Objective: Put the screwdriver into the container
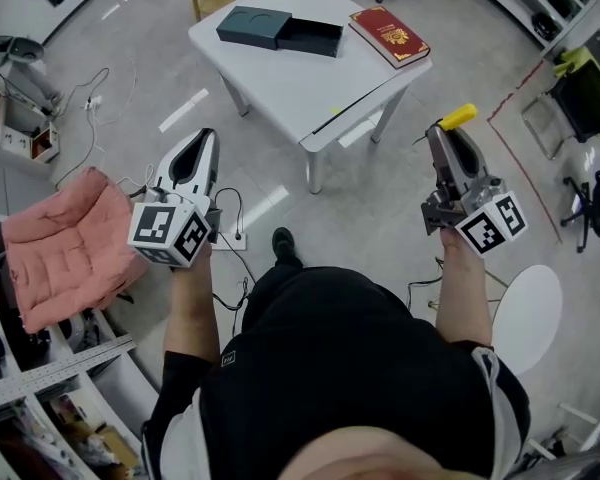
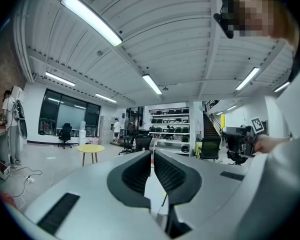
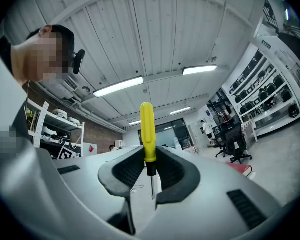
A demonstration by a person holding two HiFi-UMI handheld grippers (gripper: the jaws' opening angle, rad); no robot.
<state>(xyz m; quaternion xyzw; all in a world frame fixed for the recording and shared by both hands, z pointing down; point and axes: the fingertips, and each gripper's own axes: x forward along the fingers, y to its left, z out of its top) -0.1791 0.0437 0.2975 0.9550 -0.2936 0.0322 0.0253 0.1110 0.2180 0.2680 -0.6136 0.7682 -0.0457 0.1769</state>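
Note:
My right gripper (image 1: 443, 131) is shut on a screwdriver with a yellow handle (image 1: 458, 117), held in the air to the right of the white table (image 1: 280, 83). In the right gripper view the screwdriver (image 3: 148, 129) stands upright between the pads of the right gripper (image 3: 149, 159), handle poking past the tips, metal shaft towards the camera. The container, a dark teal box (image 1: 278, 29) with its tray slid out, lies on the table's far side. My left gripper (image 1: 202, 138) hangs left of the table; in its own view the left gripper (image 2: 152, 156) is shut on nothing.
A red book (image 1: 389, 36) lies on the table beside the box. A pink cushioned chair (image 1: 65, 253) stands at the left, a round white stool (image 1: 525, 318) at the right. Cables and a power strip (image 1: 230, 236) trail on the floor near my feet.

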